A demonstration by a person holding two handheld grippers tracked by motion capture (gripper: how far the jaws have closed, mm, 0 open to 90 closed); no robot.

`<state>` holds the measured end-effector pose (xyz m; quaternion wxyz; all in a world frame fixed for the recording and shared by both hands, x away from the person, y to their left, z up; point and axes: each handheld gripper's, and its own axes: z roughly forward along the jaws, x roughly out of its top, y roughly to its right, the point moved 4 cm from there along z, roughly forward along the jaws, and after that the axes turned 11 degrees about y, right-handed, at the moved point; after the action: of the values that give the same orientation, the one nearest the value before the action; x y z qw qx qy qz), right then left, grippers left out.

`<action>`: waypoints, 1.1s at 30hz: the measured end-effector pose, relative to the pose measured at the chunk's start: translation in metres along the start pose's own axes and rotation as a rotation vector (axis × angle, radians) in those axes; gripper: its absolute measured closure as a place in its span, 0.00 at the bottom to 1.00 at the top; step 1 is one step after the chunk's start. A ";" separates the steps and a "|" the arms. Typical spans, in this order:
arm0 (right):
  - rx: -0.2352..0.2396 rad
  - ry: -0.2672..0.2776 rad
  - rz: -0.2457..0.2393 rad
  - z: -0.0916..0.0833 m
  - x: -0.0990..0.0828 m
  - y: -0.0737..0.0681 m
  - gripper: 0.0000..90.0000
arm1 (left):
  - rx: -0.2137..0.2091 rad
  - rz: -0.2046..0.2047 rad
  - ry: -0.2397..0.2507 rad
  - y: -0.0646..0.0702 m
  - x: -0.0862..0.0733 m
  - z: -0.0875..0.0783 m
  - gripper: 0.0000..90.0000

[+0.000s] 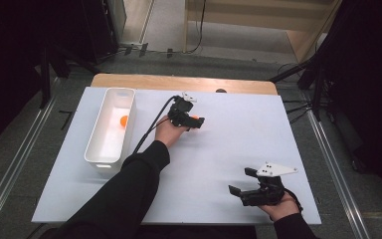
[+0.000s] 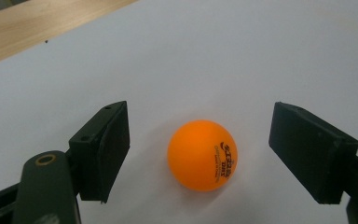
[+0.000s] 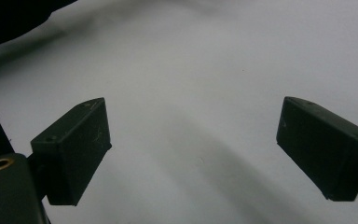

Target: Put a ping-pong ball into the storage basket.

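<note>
High view, surface: a white board [image 1: 219,164] lies on a wooden table [image 1: 179,82] whose far edge shows beyond it.
High view, room: grey floor all round, dark stands at both sides, pale wooden panels at the back.
High view, left gripper [image 1: 195,121]: held over the middle of the far half of the board, its cable trailing back along the sleeve.
High view, ball: an orange ball [image 1: 195,118] shows as a small orange patch right at the tips of the left gripper, on the board.
High view, right gripper [image 1: 239,182]: well apart from the ball, at the near right corner of the board, jaws spread and pointing left, a grey plate on top.
High view, container: a white bin [image 1: 99,149] stands to the left of the left gripper, near it but apart; a second orange ball [image 1: 124,121] lies inside, against the wall that faces the gripper.
Left gripper view, surface: white board, with a strip of the wooden table at the top left.
Left gripper view, ball: the orange ball [image 2: 202,155], with dark print on it, rests on the board between the two jaws, a little nearer the left jaw.
Left gripper view, tool state: jaws apart, a gap of board visible on each side of the ball; neither pad touches it.
Right gripper view, surface: bare white board in shadow, a dark sleeve at the top left.
Right gripper view, tool state: jaws wide apart with nothing between them.
</note>
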<state>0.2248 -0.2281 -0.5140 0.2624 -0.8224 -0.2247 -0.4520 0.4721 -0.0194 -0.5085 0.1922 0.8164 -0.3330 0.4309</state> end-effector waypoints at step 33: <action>0.004 -0.002 -0.013 0.001 -0.001 -0.001 0.09 | 0.021 0.066 -0.012 0.004 -0.031 0.017 0.21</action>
<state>0.2248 -0.2271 -0.5148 0.2608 -0.8209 -0.2313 -0.4524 0.4666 -0.0208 -0.5434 0.1672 0.8096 -0.3562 0.4356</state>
